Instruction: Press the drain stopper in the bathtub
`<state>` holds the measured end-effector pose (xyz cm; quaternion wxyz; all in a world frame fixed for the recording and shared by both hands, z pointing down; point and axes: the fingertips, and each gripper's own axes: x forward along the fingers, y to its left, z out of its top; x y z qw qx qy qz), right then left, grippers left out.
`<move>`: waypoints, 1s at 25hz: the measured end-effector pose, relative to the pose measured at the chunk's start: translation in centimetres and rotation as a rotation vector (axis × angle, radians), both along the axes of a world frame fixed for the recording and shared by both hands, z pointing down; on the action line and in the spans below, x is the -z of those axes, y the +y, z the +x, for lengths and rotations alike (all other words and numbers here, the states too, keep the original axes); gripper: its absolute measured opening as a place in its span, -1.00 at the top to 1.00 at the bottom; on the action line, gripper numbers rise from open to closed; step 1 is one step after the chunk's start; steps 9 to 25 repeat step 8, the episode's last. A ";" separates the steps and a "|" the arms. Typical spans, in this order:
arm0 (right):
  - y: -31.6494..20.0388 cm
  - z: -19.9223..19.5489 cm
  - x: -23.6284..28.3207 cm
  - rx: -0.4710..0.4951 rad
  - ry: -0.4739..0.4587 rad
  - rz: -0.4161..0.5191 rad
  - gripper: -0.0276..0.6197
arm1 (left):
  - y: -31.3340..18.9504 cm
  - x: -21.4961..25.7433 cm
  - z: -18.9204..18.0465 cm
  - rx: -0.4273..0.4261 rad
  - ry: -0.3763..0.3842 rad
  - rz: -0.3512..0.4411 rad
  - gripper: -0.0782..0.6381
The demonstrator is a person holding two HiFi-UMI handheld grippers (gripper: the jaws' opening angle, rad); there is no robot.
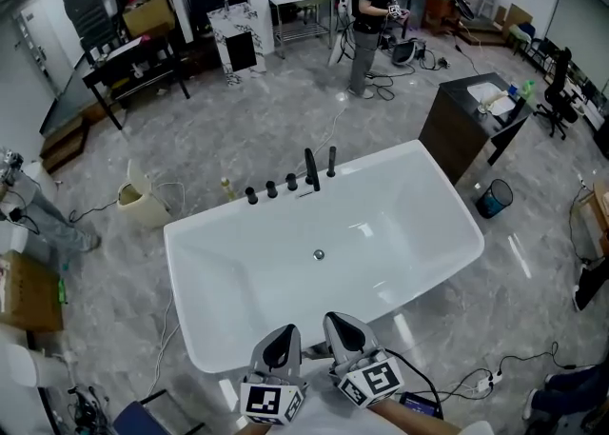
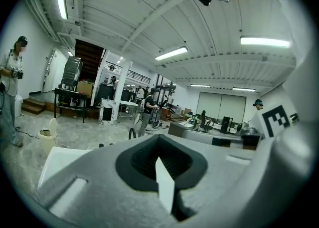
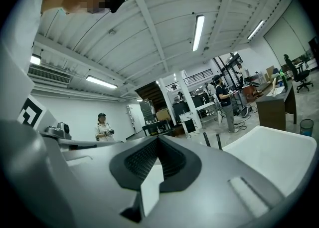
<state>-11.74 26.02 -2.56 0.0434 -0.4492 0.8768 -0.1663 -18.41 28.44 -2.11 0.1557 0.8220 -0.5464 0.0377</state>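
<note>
Bathtub [image 1: 409, 224], white and freestanding, fills the middle of the head view on a grey marbled floor [image 1: 285, 109]. A dark cabinet [image 1: 464, 128] stands near the tub's corner at 2 o'clock, and a person in dark clothes [image 1: 366, 29] stands well apart at 12 o'clock. A cream bin [image 1: 140, 201] sits on the floor at 9 o'clock of the tub.

The left gripper [image 1: 282, 336] and right gripper [image 1: 343, 323] are side by side at 6 o'clock, over the near rim, tips pointing toward the basin. Each gripper's own view shows its jaws pressed together with nothing between them: left gripper [image 2: 160, 161], right gripper [image 3: 157, 158].

A row of black tap fittings [image 1: 311, 169] lines the far rim at 12 o'clock. The drain stopper [image 1: 319, 254], a small round metal disc, lies on the tub's bottom near its centre, well apart from both grippers.
</note>
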 end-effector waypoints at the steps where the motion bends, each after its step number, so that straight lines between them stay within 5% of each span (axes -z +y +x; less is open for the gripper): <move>1: 0.1 0.0 0.1 0.001 0.000 0.005 0.91 | 0.1 0.0 0.2 -0.002 0.001 0.003 0.79; 25: 1.0 0.7 0.6 -0.006 -0.004 0.013 0.91 | 0.9 0.4 1.0 -0.007 0.007 0.011 0.79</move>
